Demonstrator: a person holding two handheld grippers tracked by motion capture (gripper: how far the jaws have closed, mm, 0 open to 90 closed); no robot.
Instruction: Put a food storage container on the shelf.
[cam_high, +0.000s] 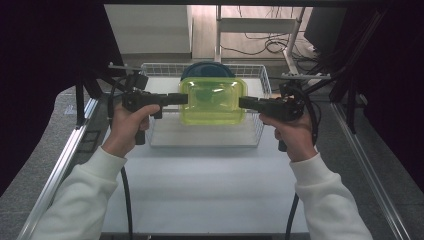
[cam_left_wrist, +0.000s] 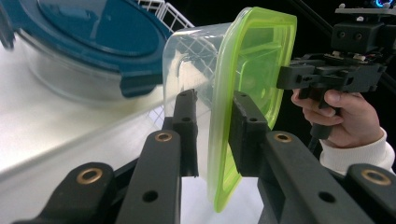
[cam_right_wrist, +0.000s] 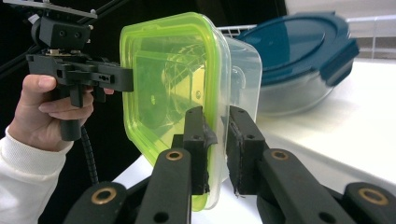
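In the high view, a white wire basket (cam_high: 257, 130) stands at the far half of the white table (cam_high: 210, 185). A clear plastic container with a lime-green lid (cam_high: 212, 100) is held above the basket, lid up, its long axis going from one gripper to the other. Behind it, at the far edge of the basket, sits a round glass container with a dark blue lid (cam_high: 205, 69), partly hidden by the green lid. The left gripper (cam_high: 181, 99) grips the left short edge of the green-lidded container, and the right gripper (cam_high: 243, 103) grips the right short edge. Both hands (cam_high: 127, 127) come in white sleeves.

In the left gripper view, the two black jaws are closed on the rim, one pad on the translucent green lid and one on the clear body. The lid is a rounded rectangle with a raised border. The blue-lidded container (cam_left_wrist: 93, 32) has side clips and lies near.

In the right gripper view, the jaws clamp the opposite rim in the same way, and the smooth blue lid (cam_right_wrist: 299, 42) is just behind.
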